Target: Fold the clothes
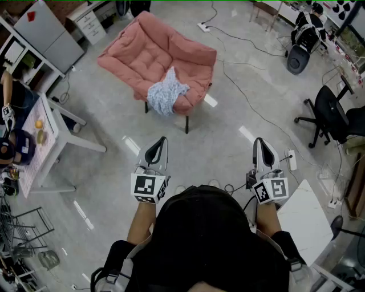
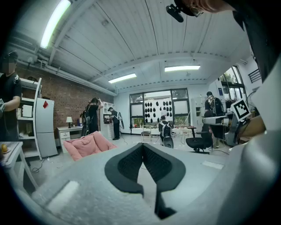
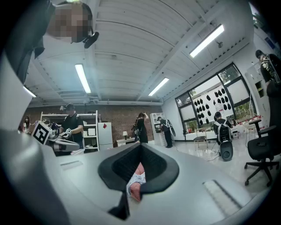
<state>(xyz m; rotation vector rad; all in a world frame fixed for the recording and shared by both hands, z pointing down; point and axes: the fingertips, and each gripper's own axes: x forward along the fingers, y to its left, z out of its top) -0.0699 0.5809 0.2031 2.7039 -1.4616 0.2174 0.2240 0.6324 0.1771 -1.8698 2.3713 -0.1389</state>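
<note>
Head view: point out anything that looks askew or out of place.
The pale patterned garment lies crumpled on the pink chair, drooping over its front edge, unfolded. Nothing else stands out.

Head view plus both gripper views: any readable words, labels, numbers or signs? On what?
No readable words or numbers in any view.
Left marker cube on the left tool: black-and-white square pattern, no lettering.
Right marker cube on the right tool: same kind of pattern, no lettering.
Red diamond sticker on the grey cabinet: any print too small to read.
</note>
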